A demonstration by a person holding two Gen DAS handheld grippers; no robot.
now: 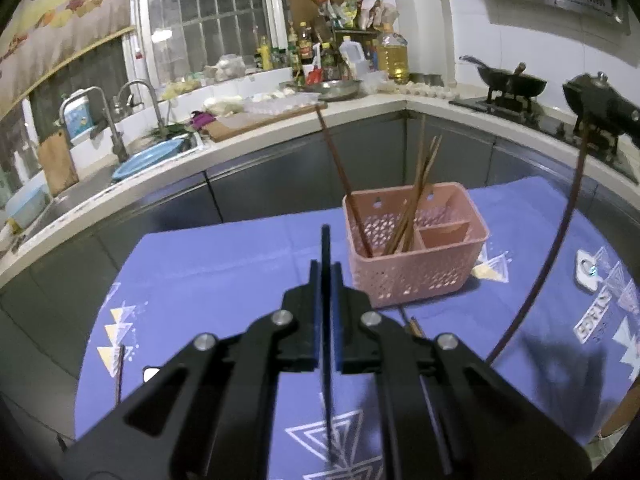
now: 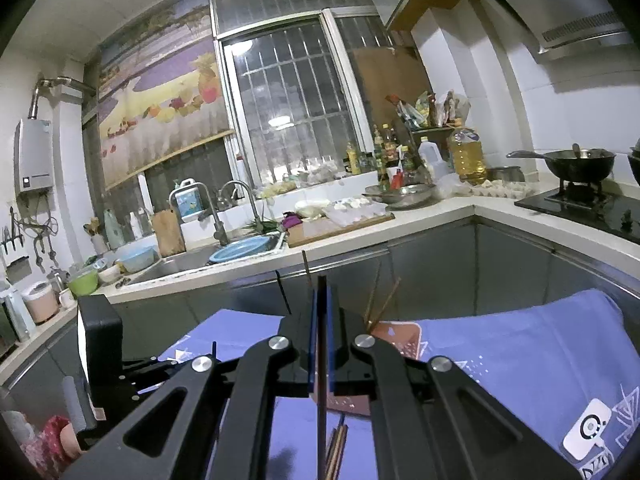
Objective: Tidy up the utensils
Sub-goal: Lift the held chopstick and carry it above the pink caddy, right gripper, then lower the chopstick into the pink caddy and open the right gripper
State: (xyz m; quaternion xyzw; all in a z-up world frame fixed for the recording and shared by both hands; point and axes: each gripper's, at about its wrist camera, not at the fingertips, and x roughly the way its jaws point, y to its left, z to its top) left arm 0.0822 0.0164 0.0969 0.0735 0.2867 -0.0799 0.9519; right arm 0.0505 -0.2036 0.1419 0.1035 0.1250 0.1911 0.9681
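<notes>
Left claw [image 1: 326, 264]: jaws closed, clamped on a thin dark chopstick [image 1: 325, 240] that runs along the jaw line; its tip sticks out past the fingertips and its other end passes under the claw toward the near edge of the counter [image 1: 224, 264].

Right claw [image 2: 322, 292]: jaws closed too, pinching a dark chopstick [image 2: 321, 420] between the blue pads. In the left wrist view the right claw [image 1: 600, 108] shows at the right edge with a long brown chopstick [image 1: 560, 232] hanging from it, bowed by the fisheye lens.

Pink basket [image 1: 416, 248] sits near the far edge of the counter, on the purple cloth [image 1: 224, 264]. It has a large compartment and smaller ones on the right; several chopsticks [image 1: 416, 200] lean in the large one, and a single one [image 1: 340, 176] stands at its left end.

Hard to read:
- Right wrist view: the basket [image 2: 400, 336] is mostly hidden behind the claw, with only chopstick tops [image 2: 384, 300] above it.
- Loose chopsticks [image 2: 338, 448] under the right claw are mostly covered; count unclear.
- One stick [image 1: 119, 368] lies near the left edge of the cloth, partly cut off.
- A person's hand [image 2: 68, 440] at lower left is barely visible.
</notes>
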